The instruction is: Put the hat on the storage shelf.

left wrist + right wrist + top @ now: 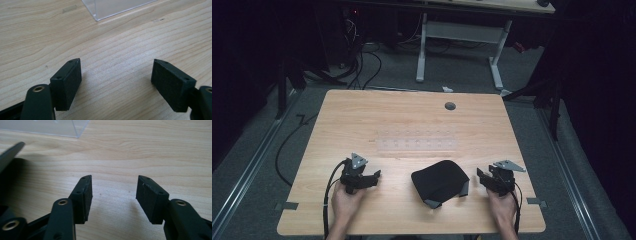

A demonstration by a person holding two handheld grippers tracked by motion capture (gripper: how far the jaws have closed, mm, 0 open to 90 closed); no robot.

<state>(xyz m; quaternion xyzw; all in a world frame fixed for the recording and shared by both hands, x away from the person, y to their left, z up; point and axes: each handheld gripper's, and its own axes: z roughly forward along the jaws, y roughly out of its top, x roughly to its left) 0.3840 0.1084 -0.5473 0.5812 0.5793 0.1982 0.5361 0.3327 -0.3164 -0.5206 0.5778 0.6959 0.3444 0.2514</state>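
While both pairs of jaws stand apart over bare wood, the left gripper (373, 178) and right gripper (482, 177) flank a black pouch (439, 182) near the desk's (412, 117) front edge; a clear tray (417, 144) lies mid-desk. No writing is legible.

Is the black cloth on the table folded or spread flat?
Folded. The black cloth sits as a compact bundle between the two grippers, with grey corners turned out from under its front and right edges. How many folds, cannot tell.

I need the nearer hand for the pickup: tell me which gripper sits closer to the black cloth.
The right gripper: it sits almost against the black cloth, while the left gripper stands farther off.
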